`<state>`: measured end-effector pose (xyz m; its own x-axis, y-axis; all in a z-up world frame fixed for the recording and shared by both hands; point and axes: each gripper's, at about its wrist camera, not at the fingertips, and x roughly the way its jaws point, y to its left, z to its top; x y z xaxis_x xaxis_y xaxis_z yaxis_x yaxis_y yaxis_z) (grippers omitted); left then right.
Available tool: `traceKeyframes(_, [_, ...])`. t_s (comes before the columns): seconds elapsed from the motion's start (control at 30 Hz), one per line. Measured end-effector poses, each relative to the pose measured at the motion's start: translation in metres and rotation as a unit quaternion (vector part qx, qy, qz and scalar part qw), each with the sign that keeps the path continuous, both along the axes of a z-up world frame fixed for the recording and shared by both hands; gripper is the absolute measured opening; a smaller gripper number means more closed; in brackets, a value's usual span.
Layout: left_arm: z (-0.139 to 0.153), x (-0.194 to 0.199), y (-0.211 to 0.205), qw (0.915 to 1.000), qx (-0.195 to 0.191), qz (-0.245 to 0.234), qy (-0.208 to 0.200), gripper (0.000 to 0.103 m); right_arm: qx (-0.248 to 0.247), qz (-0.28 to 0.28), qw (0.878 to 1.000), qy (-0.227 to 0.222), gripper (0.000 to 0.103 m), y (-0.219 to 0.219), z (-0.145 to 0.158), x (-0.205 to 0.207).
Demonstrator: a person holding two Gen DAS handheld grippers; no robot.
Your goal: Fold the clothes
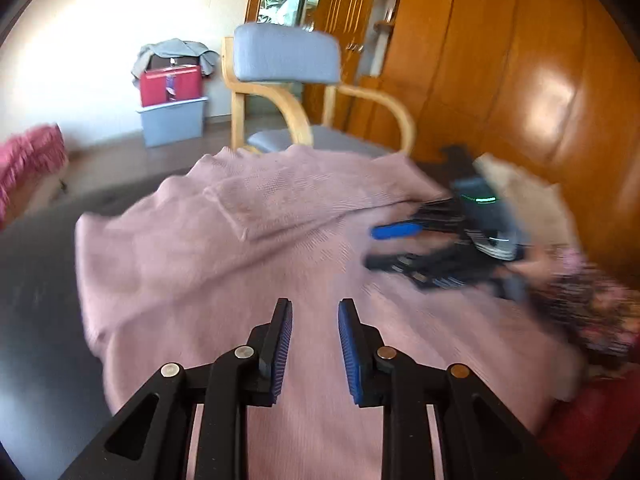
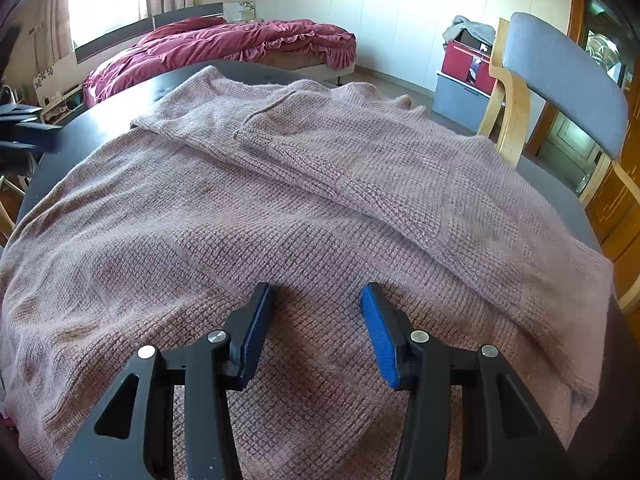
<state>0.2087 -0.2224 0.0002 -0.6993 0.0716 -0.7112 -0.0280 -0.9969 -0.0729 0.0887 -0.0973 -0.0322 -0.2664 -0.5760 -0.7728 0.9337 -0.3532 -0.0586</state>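
Both tongs (image 1: 315,308) (image 2: 316,294) gape apart over the flat sweater (image 2: 320,200), sleeves folded across.

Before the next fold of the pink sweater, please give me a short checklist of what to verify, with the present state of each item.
1. Left gripper empty, fingers apart: ok.
2. Right gripper empty, fingers apart: ok.
3. Pink knit sweater lying spread on the dark table: ok.
4. Sleeves folded in across the body: ok, both lie on top in the right wrist view.
5. Sweater fully on the table: not ok, the near hem hangs past the edge in the right wrist view.
6. Grippers apart from each other: ok in the left wrist view, though that picture is blurred by motion.
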Motion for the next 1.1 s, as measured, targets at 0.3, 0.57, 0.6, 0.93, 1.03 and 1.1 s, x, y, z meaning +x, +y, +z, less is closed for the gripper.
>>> traceKeyframes(0.3, [-0.053,-0.035,-0.010,0.9983,0.038,0.029,-0.035,0.025,-0.010,0.047,0.998,-0.040,0.050,-0.006,0.015,0.010])
traceKeyframes(0.57, [-0.052,-0.023,-0.022,0.9962,0.066,0.050,-0.025,0.024,0.026,0.105,0.994,-0.003,0.043,-0.004,0.006,0.039])
traceKeyframes(0.6, [-0.052,-0.022,-0.023,0.9958,0.073,0.051,-0.025,0.024,0.028,0.111,0.993,0.001,0.043,0.003,0.006,0.040])
traceKeyframes(0.93, [-0.053,-0.011,-0.024,0.9939,0.095,0.051,-0.024,0.024,-0.044,0.030,0.994,-0.091,0.043,0.069,0.044,-0.013])
traceKeyframes(1.03, [-0.052,-0.011,-0.028,0.9933,0.101,0.051,-0.023,0.024,-0.024,0.002,0.998,-0.060,0.043,0.060,0.035,-0.029])
traceKeyframes(1.1, [-0.052,-0.010,-0.031,0.9928,0.106,0.051,-0.023,0.024,0.013,0.009,0.998,-0.056,0.043,0.055,0.021,-0.030])
